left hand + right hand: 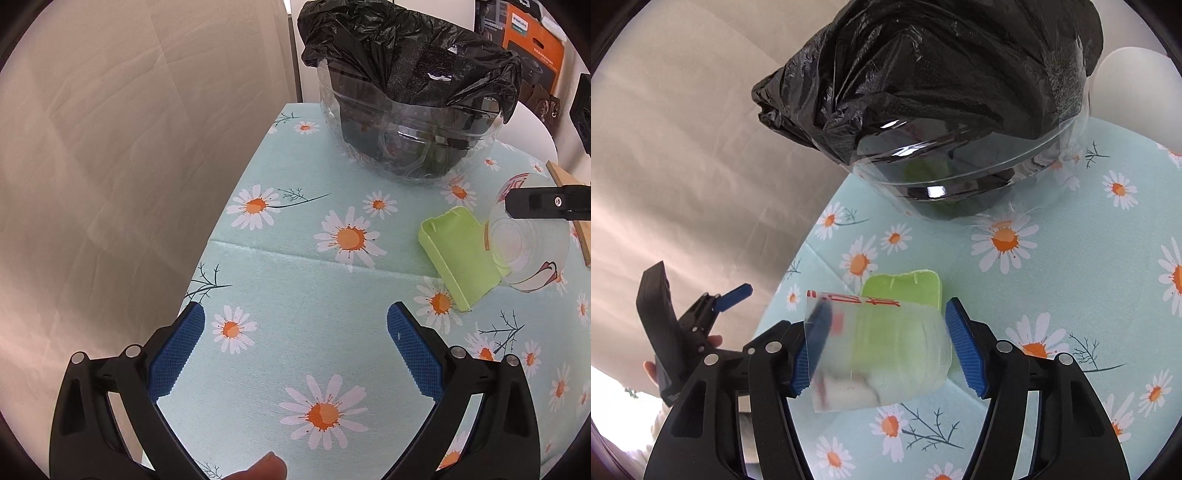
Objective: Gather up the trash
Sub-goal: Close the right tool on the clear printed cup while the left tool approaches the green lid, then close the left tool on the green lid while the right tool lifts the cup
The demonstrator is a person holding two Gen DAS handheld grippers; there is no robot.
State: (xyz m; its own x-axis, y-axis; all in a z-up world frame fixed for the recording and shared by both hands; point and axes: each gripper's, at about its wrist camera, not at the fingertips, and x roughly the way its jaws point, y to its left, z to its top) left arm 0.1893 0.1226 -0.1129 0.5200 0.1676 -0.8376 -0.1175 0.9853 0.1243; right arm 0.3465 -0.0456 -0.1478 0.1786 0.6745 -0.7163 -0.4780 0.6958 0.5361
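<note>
A round table covered by a pale blue cloth with white daisies (303, 280) is seen, and its left edge curves away against a beige curtain (110, 166). At the far side, close to that edge, a clear plastic bin lined with a black bag (406, 110) is standing.

The left gripper (295, 325) is held over the near left part of the cloth with its blue pads (177, 350) spread wide, and nothing is between them. Bare cloth is left open from it up to the bin.

To the right, a light green flat plastic lid (461, 258) lies on the cloth, and a clear plastic cup with red print (879, 350) lies on its side, touching the lid's right end. The right gripper (886, 347) is placed around this cup. Its left pad (812, 350) is seen blurred through the cup wall, and its right pad (964, 354) stands just beside the cup. Whether the pads press already cannot be told. Open cloth remains between the cup and the bin.
</note>
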